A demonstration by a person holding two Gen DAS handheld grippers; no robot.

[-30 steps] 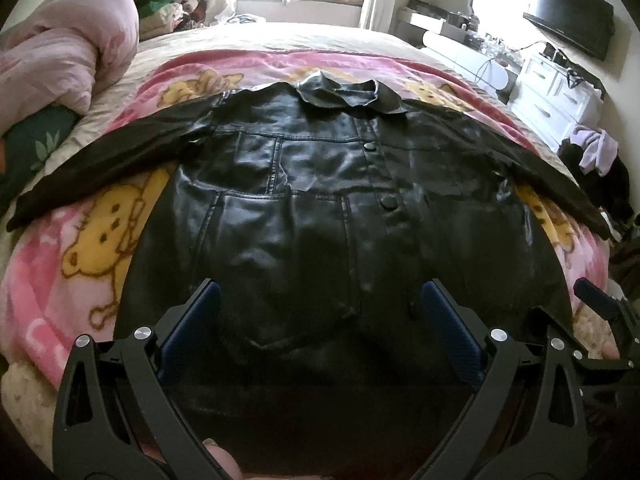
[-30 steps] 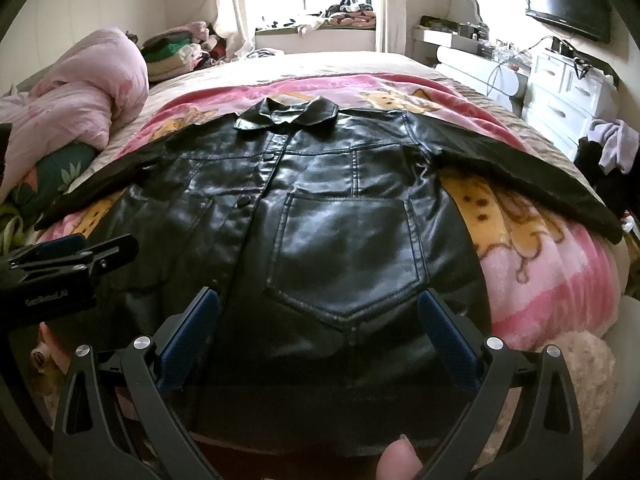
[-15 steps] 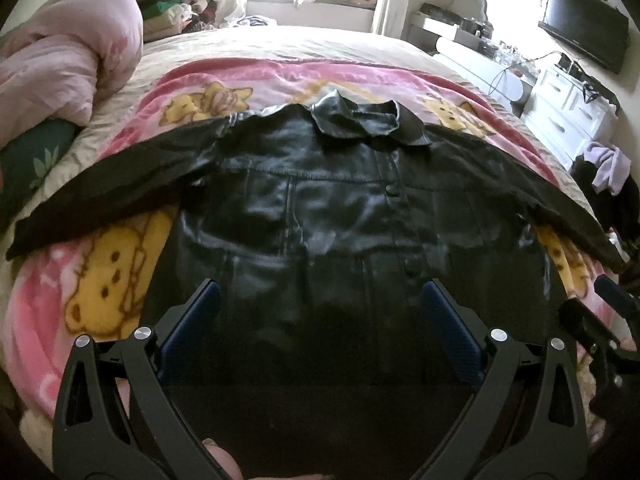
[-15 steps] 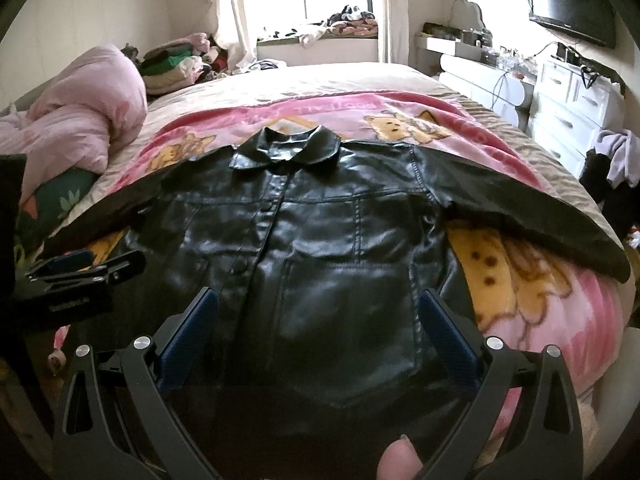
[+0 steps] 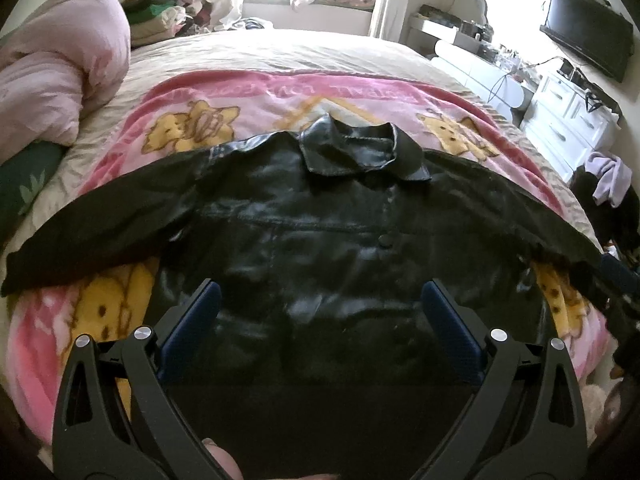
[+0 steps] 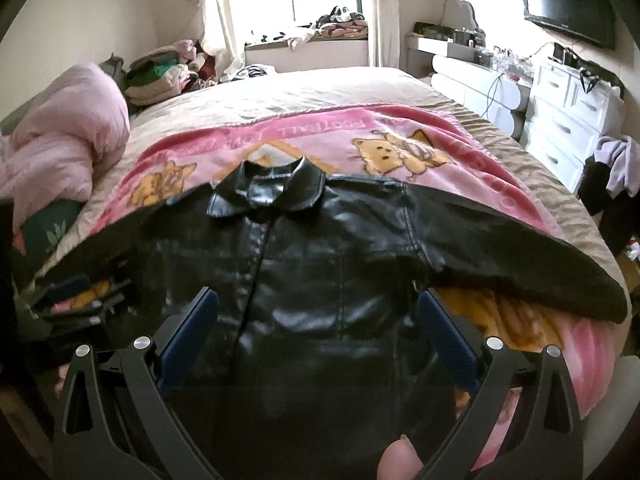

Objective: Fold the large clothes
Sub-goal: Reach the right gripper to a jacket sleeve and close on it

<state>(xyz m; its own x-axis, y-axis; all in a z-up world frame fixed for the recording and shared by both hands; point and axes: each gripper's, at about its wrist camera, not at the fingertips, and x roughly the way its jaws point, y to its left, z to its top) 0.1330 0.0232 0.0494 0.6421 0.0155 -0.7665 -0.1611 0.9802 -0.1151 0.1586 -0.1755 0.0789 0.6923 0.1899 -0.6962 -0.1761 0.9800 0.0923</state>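
Observation:
A black leather jacket point(image 5: 320, 248) point(image 6: 320, 272) lies face up on a pink cartoon blanket point(image 5: 256, 92) point(image 6: 400, 136), collar point(image 5: 360, 152) point(image 6: 272, 196) far from me and both sleeves spread sideways. My left gripper point(image 5: 320, 312) hovers open over the jacket's chest, nothing between its blue pads. Over the front panel beside the button line, my right gripper point(image 6: 318, 316) is also open and empty. The other gripper shows at the left edge of the right wrist view point(image 6: 72, 300). The jacket's hem is hidden below both grippers.
A rolled pink duvet point(image 5: 60, 80) point(image 6: 68, 136) lies at the bed's left. White drawers point(image 6: 568, 120) and a wall TV point(image 5: 588, 28) stand on the right, clothes draped over a dark chair point(image 5: 608, 184). Folded clothes point(image 6: 160, 80) pile near the window.
Both grippers have moved forward up the jacket, from the pocket area toward the chest and collar. Both stayed open and the jacket has not shifted.

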